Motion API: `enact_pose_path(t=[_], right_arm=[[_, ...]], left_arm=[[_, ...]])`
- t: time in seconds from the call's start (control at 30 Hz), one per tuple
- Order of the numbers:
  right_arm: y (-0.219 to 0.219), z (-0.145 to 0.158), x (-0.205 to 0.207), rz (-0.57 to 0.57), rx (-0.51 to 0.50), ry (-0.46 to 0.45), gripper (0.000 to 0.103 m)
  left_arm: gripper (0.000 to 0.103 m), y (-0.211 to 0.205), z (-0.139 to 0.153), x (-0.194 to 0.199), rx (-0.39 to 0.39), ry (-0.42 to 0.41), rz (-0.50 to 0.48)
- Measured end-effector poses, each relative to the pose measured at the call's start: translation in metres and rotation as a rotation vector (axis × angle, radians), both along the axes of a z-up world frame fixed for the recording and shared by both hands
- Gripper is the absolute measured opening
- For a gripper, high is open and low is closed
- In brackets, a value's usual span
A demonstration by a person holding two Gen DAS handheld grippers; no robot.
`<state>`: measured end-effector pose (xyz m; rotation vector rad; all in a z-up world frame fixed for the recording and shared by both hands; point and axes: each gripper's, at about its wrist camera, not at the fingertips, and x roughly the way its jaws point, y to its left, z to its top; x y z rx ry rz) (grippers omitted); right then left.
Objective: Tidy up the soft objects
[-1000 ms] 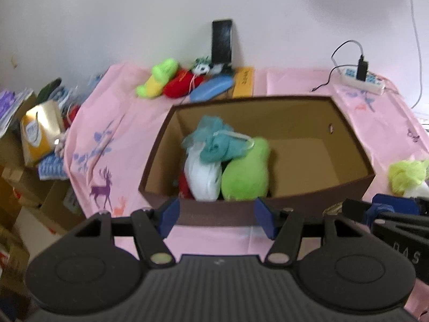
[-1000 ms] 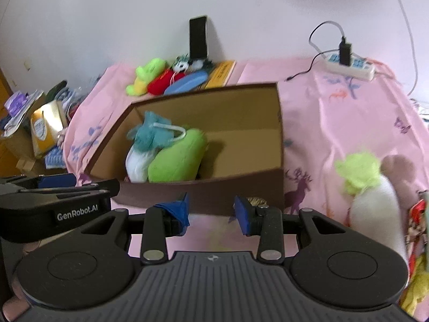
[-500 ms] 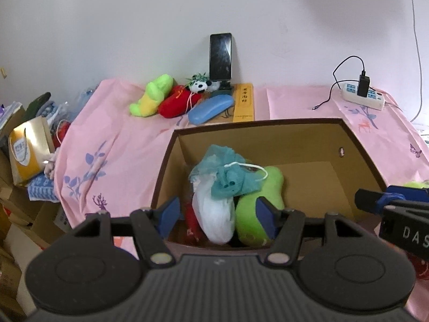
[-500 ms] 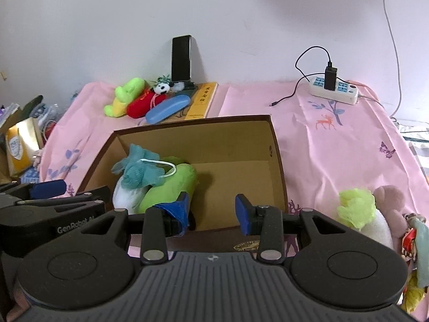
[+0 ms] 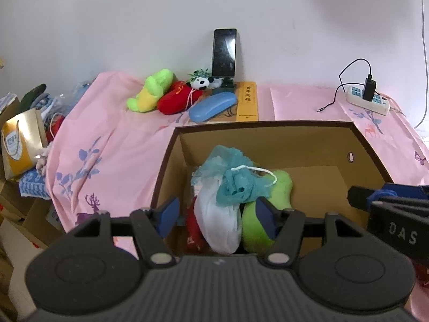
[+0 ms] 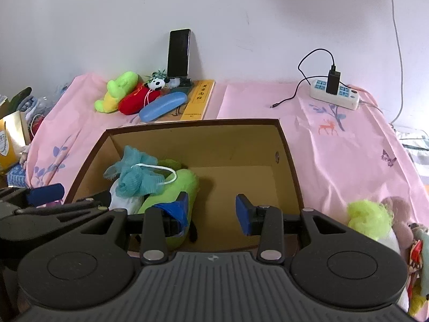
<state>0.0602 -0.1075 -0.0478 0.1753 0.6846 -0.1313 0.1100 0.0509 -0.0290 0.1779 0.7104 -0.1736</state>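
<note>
On the desk's pink cloth point(image 6: 335, 161), a green-and-yellow plush point(image 6: 115, 94) lies at the far left by the wall. The left hand-held gripper point(image 5: 217, 214) hangs spread and empty above the cardboard box point(image 6: 289, 161), over a teal mesh puff point(image 5: 233, 179), white plush point(image 5: 217, 222) and green plush point(image 6: 171, 187) piled in the box's left end. The right hand-held gripper point(image 6: 211, 210) is parted, holding nothing. A yellow-green puff point(image 6: 368, 218) lies right of the box.
</note>
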Motion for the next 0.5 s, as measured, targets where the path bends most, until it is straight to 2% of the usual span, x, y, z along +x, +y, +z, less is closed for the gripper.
enact_pose_path(t=[0.2, 0.5], right_arm=[[0.001, -0.009, 0.005, 0.000, -0.025, 0.005, 0.023], [-0.011, -0.016, 0.007, -0.020, 0.016, 0.007, 0.023]], left_arm=[[0.064, -0.005, -0.012, 0.006, 0.009, 0.023, -0.006], [0.064, -0.009, -0.018, 0.008, -0.009, 0.031, -0.010]])
